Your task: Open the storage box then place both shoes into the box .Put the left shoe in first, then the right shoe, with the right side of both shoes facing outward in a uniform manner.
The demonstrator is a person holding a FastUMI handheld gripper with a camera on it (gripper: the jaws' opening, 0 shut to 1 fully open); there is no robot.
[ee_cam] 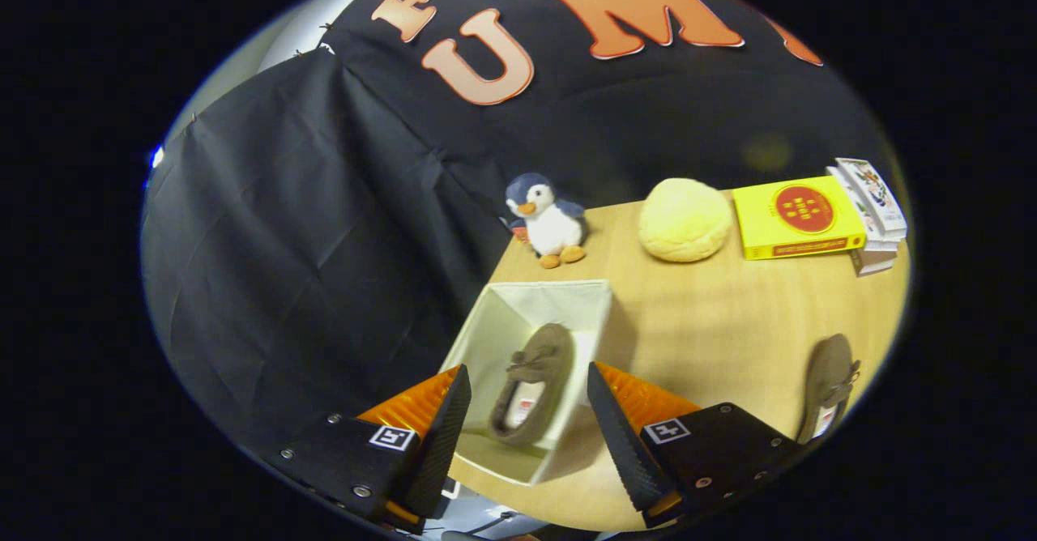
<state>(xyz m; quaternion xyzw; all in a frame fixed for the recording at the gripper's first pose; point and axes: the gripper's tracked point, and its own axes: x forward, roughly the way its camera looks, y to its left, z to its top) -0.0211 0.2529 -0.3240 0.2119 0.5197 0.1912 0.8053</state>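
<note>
Between the spread fingers of the gripper sits the storage box, a pale open-topped fabric bin on the wooden table. The jaws stand wide apart and hold nothing; neither finger touches the box or anything else. Inside the box lies one shoe, a brown-grey slipper with a small bow on its upper, leaning against the box's right inner wall with its toe pointing toward the far end of the box. To the right of the box, well apart from it and out past the right finger, the second shoe of the same kind rests on the bare tabletop near the table's edge. Beyond the box, at the far side of the table, a plush penguin stands upright against the black cloth wall. Farther right of the box and beyond it, a round yellow cushion sits beside a yellow book, which lies against a small stack of white books.
</note>
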